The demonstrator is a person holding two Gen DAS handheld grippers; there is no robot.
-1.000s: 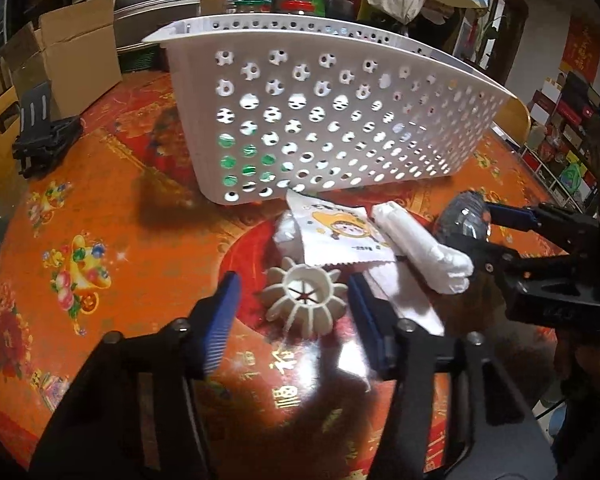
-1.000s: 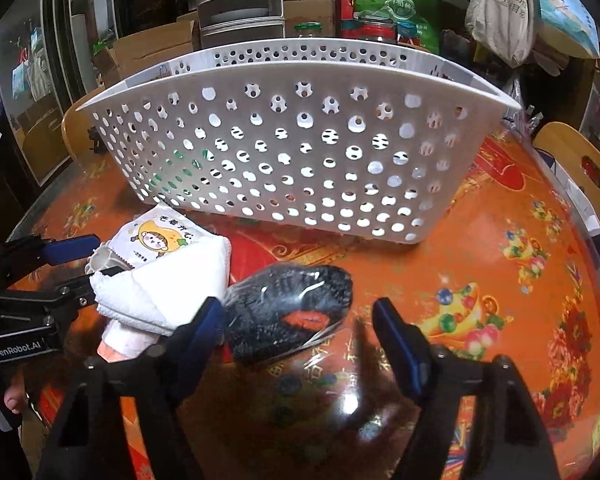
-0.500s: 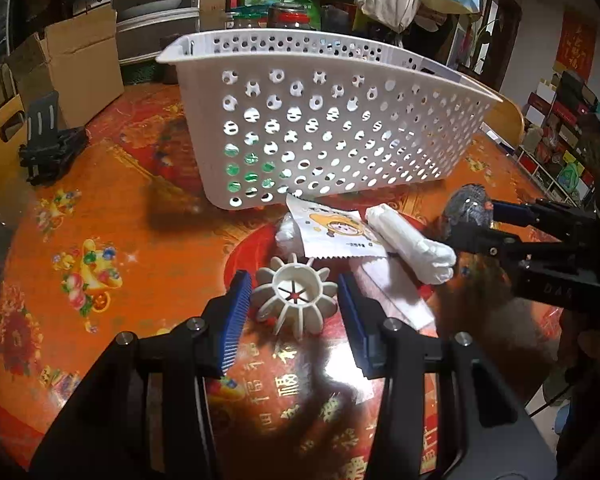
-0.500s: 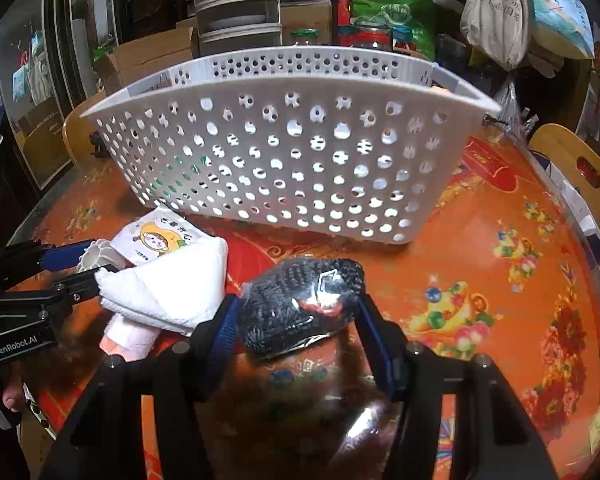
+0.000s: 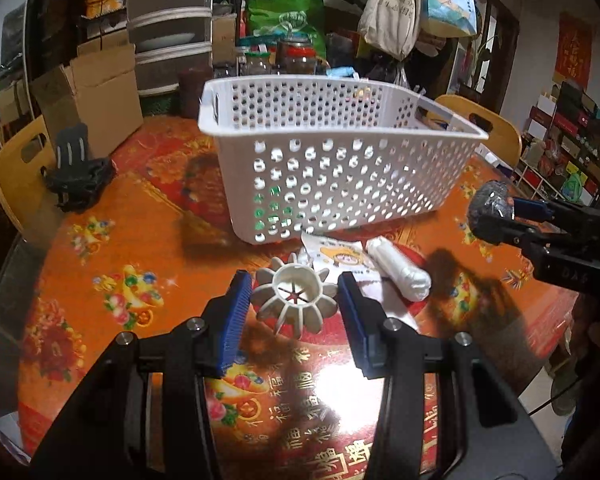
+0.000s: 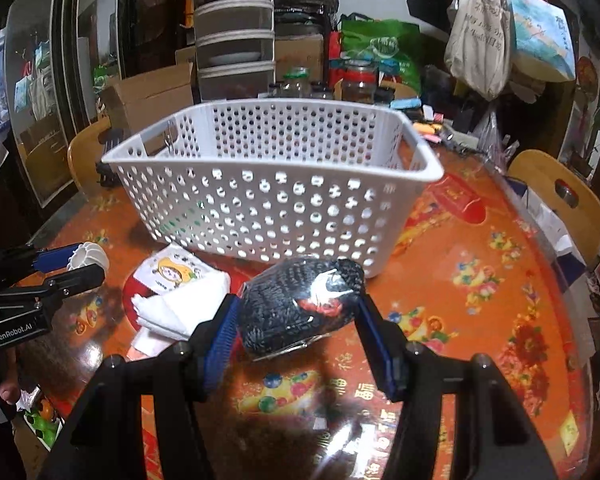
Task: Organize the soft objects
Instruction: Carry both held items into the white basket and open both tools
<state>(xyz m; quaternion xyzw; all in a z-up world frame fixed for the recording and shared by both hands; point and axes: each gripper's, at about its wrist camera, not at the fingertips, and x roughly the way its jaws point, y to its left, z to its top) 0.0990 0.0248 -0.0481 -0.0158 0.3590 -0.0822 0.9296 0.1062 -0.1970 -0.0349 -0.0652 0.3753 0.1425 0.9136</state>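
Note:
My left gripper [image 5: 294, 294] is shut on a cream ribbed, flower-shaped piece [image 5: 294, 300] and holds it a little above the table. My right gripper [image 6: 298, 312] is shut on a black knitted bundle [image 6: 296, 304] wrapped in clear plastic, also lifted. A white perforated basket [image 5: 340, 152] stands just beyond both. In front of it on the table lie a cartoon-printed white packet [image 5: 340, 258] and a rolled white cloth [image 5: 400, 274]. The right wrist view shows the basket [image 6: 272, 188], the packet [image 6: 176, 272], folded white cloth [image 6: 180, 308] and the left gripper [image 6: 74, 266] at the left edge.
The round table [image 5: 120, 240] has a glossy orange-red patterned cover. A black stand [image 5: 76, 176] and a cardboard box [image 5: 96, 92] sit far left. Wooden chair backs [image 6: 560, 196] ring the table. Jars [image 6: 356, 80] and hanging bags [image 6: 480, 40] crowd the space behind the basket.
Both grippers went from open around their things to shut on them. Both then rose, lifting the ribbed piece and the black bundle off the table.

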